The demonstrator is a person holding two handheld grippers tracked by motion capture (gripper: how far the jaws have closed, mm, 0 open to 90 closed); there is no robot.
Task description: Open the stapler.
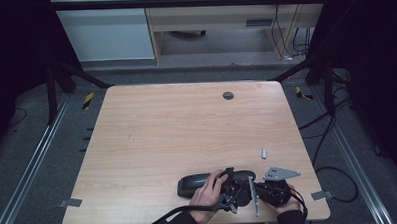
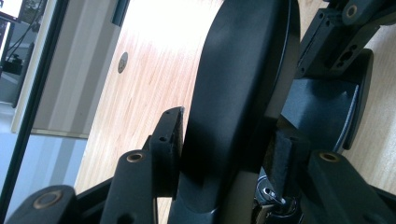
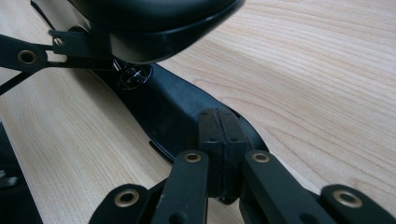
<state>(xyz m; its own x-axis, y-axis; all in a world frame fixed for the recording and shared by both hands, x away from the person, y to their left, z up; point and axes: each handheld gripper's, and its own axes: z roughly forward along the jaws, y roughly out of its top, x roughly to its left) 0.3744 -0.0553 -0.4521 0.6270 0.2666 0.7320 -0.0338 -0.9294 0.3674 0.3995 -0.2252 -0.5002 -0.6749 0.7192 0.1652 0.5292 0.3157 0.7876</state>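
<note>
The left gripper (image 2: 224, 140) clamps the black curved housing (image 2: 233, 84) between its jaws; the right gripper (image 3: 219, 140), fully closed, rests on its flat base (image 3: 173, 107) on the worktop (image 3: 303, 70).

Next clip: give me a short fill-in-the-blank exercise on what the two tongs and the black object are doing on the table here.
1. The left tongs are shut on the black ____ object.
2. The right tongs have their pads pressed ____, resting over the object's flat black base.
3. The small silver cylinder lies on the ____ table, apart from both hands.
4. A round grey ____ sits in the table near its far edge.

Missing words: curved; together; wooden; plug
</note>
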